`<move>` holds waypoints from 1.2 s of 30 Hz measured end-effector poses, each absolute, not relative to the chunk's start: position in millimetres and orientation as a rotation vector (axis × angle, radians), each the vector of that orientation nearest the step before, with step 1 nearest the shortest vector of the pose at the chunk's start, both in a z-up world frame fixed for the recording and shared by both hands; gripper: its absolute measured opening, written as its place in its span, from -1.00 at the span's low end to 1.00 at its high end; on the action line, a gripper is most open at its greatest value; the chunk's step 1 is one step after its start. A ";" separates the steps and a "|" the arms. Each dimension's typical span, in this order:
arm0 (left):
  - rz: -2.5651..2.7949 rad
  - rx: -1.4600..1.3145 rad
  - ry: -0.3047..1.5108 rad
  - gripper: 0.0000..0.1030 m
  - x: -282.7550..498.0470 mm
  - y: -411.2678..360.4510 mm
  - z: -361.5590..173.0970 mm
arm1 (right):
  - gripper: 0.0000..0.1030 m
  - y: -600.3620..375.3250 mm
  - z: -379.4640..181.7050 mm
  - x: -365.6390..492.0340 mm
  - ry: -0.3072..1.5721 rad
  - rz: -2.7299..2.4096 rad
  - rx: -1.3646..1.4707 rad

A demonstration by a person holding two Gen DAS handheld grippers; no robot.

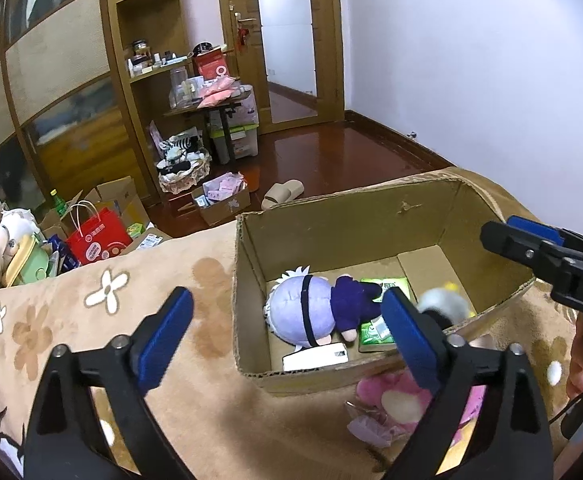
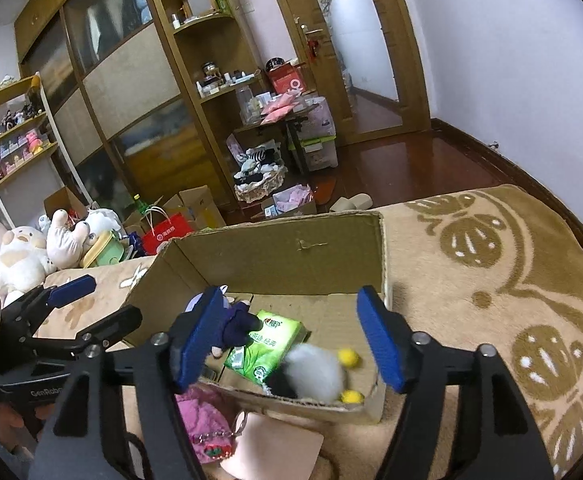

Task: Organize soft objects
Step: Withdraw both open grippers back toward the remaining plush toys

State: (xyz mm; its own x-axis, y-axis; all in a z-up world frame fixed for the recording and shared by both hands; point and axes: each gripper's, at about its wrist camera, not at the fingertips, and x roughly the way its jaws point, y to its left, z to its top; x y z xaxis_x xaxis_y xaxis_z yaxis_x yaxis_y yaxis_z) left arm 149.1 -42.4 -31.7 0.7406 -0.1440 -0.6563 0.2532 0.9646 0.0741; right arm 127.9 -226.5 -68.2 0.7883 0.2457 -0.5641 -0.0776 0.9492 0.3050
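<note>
Plush toys inside cardboard box; both claws, left and right, wide, empty, above near rim.

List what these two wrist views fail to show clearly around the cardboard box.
- Pink plush toy: left wrist view, partly covered by the box wall and the left gripper's finger.
- White flat item in the box: left wrist view, near wall cuts it off; unidentifiable.
- Grey fluffy toy: blurred in both views; shape unclear.
- Doll's head: right wrist view, hidden behind the right gripper's finger.
</note>
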 end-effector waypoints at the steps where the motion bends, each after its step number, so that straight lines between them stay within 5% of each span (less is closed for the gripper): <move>1: -0.216 0.162 0.703 0.86 147.0 -41.1 -30.4 | 0.53 -227.9 -67.9 126.5 0.641 0.176 0.273; 6: -0.199 0.152 0.717 0.92 139.3 -35.1 -26.1 | 0.76 -230.1 -63.7 112.4 0.638 0.156 0.276; 36: -0.186 0.181 0.873 0.94 83.4 -21.5 -16.9 | 0.77 -230.2 -73.6 36.0 0.765 0.125 0.287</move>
